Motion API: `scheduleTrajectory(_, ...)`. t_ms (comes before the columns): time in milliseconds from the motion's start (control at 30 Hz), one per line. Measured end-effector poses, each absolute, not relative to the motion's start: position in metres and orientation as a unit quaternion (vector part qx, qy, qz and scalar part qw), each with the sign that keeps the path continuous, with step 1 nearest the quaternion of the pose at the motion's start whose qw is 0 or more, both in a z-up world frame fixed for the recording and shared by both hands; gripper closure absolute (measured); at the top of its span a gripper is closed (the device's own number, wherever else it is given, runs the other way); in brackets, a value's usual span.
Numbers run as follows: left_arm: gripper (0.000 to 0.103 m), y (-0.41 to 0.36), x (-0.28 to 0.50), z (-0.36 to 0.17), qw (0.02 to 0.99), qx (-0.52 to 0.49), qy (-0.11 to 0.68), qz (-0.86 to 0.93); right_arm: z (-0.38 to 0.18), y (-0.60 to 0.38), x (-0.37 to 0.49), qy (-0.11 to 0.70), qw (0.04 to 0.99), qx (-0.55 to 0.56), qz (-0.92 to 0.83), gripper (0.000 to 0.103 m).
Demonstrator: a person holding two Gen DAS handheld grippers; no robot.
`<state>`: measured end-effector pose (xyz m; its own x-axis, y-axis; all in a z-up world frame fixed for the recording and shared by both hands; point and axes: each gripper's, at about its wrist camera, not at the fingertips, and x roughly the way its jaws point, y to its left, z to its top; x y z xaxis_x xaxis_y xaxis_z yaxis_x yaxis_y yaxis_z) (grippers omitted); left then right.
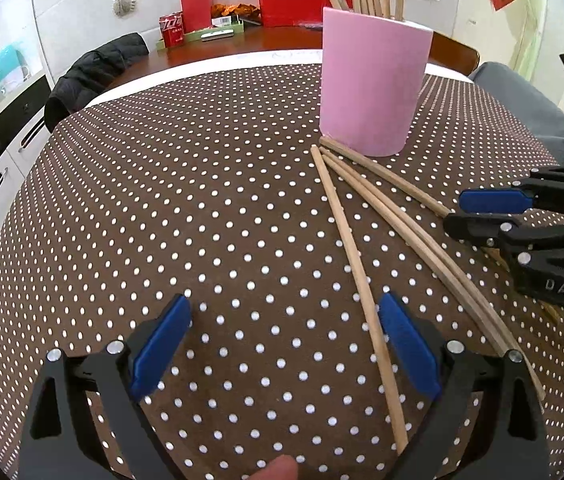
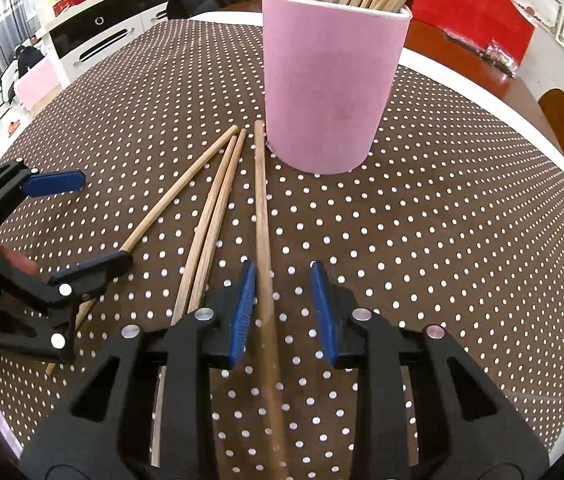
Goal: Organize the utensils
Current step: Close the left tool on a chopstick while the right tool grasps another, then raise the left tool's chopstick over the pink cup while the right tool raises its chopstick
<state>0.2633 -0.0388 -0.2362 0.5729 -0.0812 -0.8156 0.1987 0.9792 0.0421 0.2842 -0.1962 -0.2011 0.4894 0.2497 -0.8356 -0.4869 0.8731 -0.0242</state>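
Chopstick between right gripper jaws

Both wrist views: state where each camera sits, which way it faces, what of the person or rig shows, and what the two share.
Left wrist: sits behind the left gripper, angled down at the dotted tablecloth; its open fingers and a fingertip show.
Right wrist: sits behind the right gripper, angled down; its fingers straddle one chopstick.
Shared: the pink holder, four loose chopsticks, and each other's gripper.
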Motion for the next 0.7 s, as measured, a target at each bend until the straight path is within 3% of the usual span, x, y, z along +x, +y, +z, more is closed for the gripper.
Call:
scheduleTrajectory(200,0.009,-0.057,0.289,-0.232,0.877,0.108,0.461,-0.079,-0.203,-0.183,0.288,0.448,0.855,-0.132,0.227,0.074)
scheduleTrajectory(233,0.010,-0.057,0.291,-0.232,0.876,0.103,0.465,-0.081,-0.203,-0.183,0.287,0.446,0.855,-0.133,0.227,0.078)
scheduleTrajectory(300,0.029,-0.055,0.291,-0.231,0.872,0.078,0.470,-0.112,-0.204,-0.180,0.285,0.441,0.856,-0.134,0.233,0.091)
scheduleTrajectory(333,0.044,-0.056,0.289,-0.229,0.873,0.082,0.467,-0.114,-0.204,-0.178,0.282,0.437,0.859,-0.139,0.229,0.095)
scheduleTrajectory(367,0.066,-0.057,0.287,-0.227,0.873,0.086,0.464,-0.122,-0.204,-0.177,0.281,0.435,0.860,-0.141,0.227,0.096)
scheduleTrajectory(400,0.077,-0.058,0.283,-0.226,0.873,0.090,0.462,-0.125,-0.204,-0.176,0.279,0.435,0.860,-0.139,0.226,0.096)
scheduleTrajectory(433,0.094,-0.059,0.280,-0.225,0.872,0.095,0.463,-0.125,-0.204,-0.176,0.279,0.435,0.861,-0.136,0.227,0.096)
scheduleTrajectory(700,0.098,-0.035,0.262,-0.222,0.886,0.045,0.446,-0.120,-0.192,-0.196,0.280,0.423,0.865,-0.056,0.265,0.096)
